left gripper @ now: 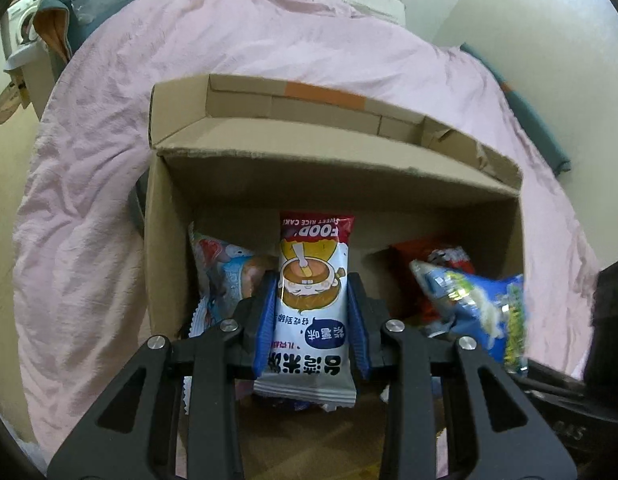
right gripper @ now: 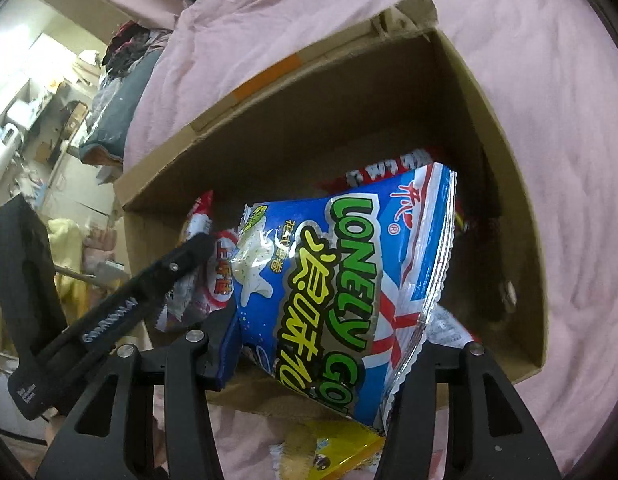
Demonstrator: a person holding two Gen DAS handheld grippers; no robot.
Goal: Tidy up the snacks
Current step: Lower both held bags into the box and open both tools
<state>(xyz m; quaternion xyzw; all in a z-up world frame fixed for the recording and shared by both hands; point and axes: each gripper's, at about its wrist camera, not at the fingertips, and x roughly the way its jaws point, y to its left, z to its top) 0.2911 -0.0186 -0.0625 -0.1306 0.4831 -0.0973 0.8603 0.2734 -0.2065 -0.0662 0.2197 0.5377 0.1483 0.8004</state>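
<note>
Home bedroom — pink bedding (left gripper: 229, 40)

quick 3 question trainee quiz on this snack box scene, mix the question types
1. True or false: the left gripper holds a white rice cake packet.
2. What does the right gripper hold? A. a blue Lonely God bag B. a yellow packet C. nothing
3. Fill in: the cardboard box sits on a ____ bedsheet.

Key: 1 true; 2 A; 3 pink
</note>
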